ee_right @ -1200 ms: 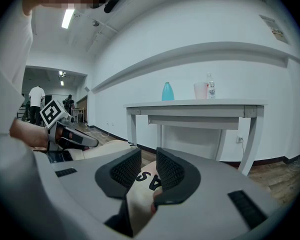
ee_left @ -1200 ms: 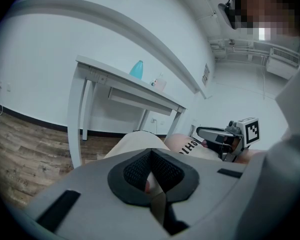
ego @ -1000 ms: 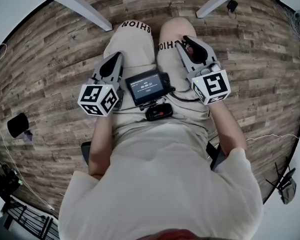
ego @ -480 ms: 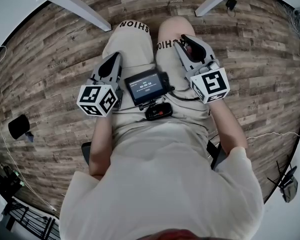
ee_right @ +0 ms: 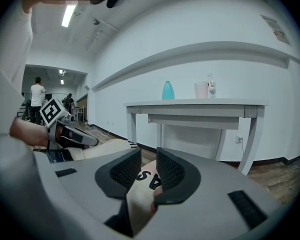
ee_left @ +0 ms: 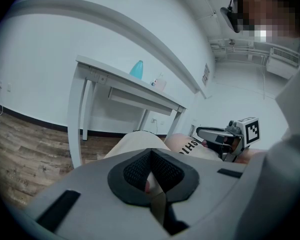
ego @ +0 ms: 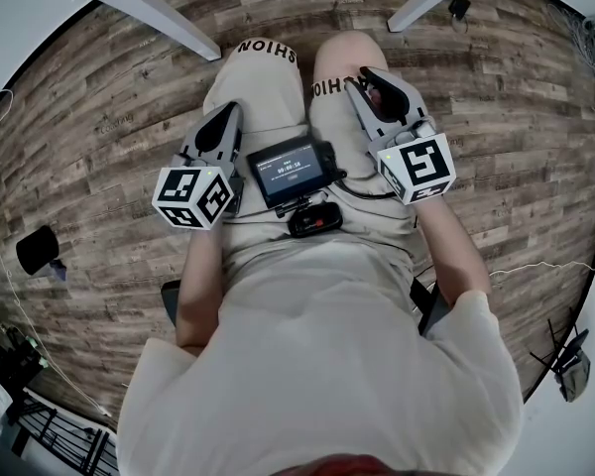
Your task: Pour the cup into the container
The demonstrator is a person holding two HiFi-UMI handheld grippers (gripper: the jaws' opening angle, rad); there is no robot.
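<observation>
Right gripper view: cup (ee_right: 201, 89) on table (ee_right: 190, 105), near blue container (ee_right: 168, 90). Left gripper (ee_left: 151, 173) and right gripper (ee_right: 147, 168) both closed, empty, well short of table. Risk: jaws arriving closed topple cup; bottle (ee_right: 211, 88) touching cup crowds grasp.

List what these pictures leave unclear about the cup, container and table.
- Cup contents: right gripper view, too small, hidden by its own wall.
- Container opening: both gripper views, too small, seen from below.
- Table top: head view, cut off by the upper edge; only legs show.
- Screen text: head view, too small.
</observation>
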